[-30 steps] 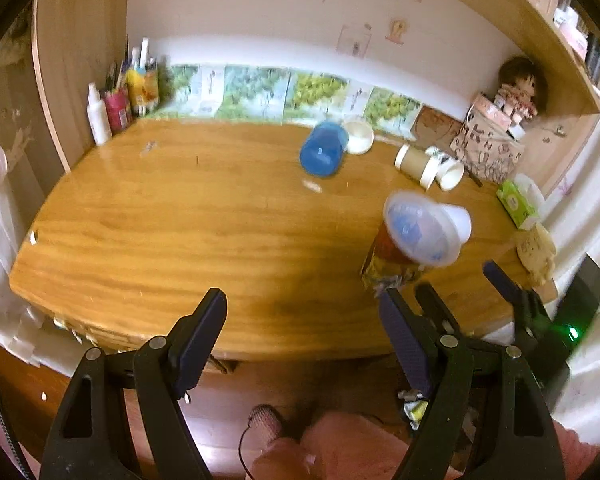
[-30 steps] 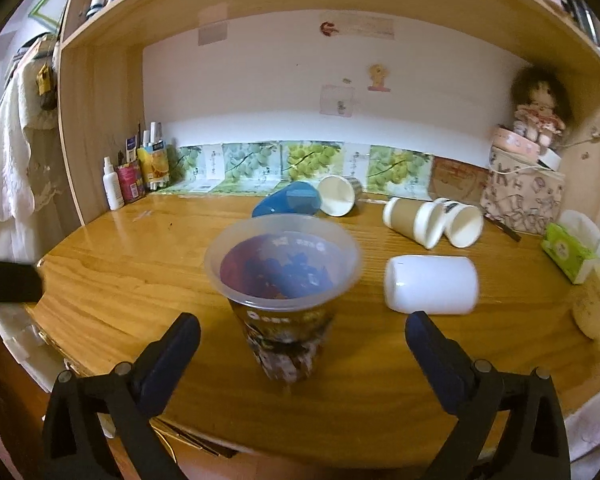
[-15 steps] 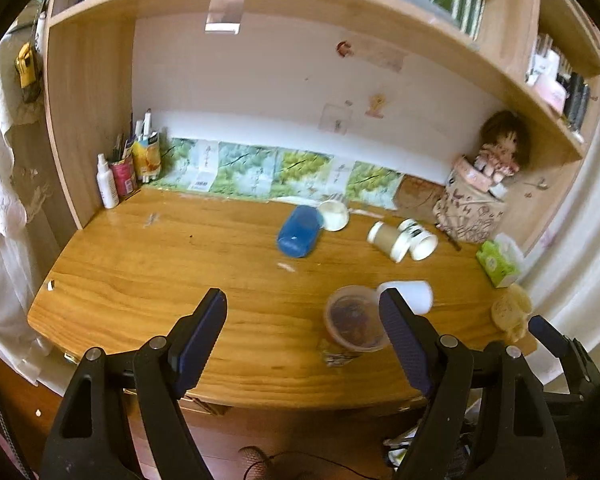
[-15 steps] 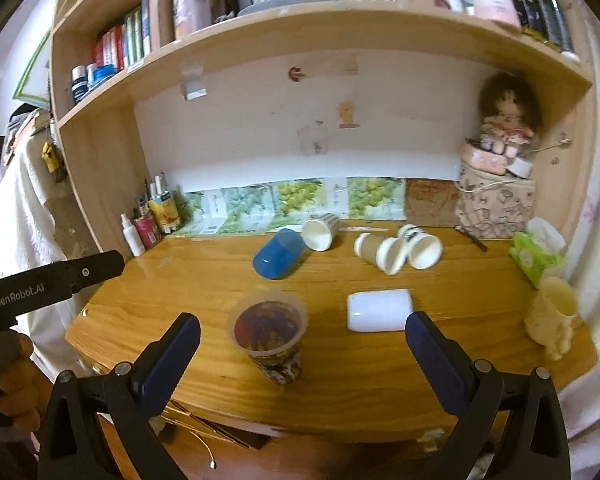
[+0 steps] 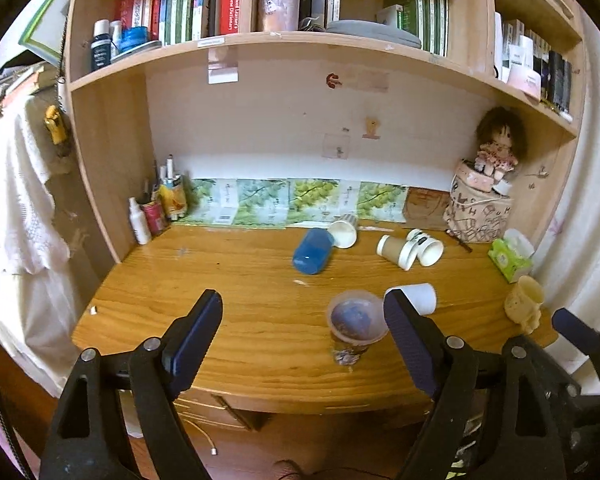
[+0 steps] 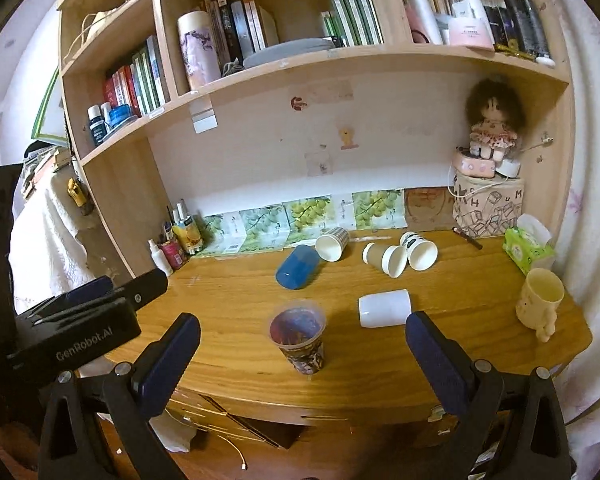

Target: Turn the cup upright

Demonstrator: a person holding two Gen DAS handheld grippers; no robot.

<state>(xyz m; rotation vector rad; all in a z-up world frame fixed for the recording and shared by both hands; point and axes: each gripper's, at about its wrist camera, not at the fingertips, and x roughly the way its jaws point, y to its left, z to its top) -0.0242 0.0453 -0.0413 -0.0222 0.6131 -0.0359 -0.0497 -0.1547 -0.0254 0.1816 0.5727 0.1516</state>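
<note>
A clear plastic cup with a printed sleeve (image 5: 354,326) (image 6: 299,334) stands upright near the desk's front edge. A white cup (image 5: 418,297) (image 6: 385,307) lies on its side just right of it. A blue cup (image 5: 313,255) (image 6: 298,268) lies on its side further back. Three paper cups (image 5: 410,249) (image 6: 384,254) lie on their sides near the back. My left gripper (image 5: 303,336) is open and empty, held back from the desk. My right gripper (image 6: 302,354) is open and empty, also back from the desk.
The wooden desk (image 6: 440,364) sits under bookshelves. Bottles and pens (image 5: 156,210) stand at the back left. A patterned box with a doll (image 6: 488,208), a green tissue pack (image 6: 530,250) and a yellow mug (image 6: 540,304) are at the right.
Both grippers have pulled back and up from the desk, leaving the clear cup standing upright. More of the shelves shows now.
</note>
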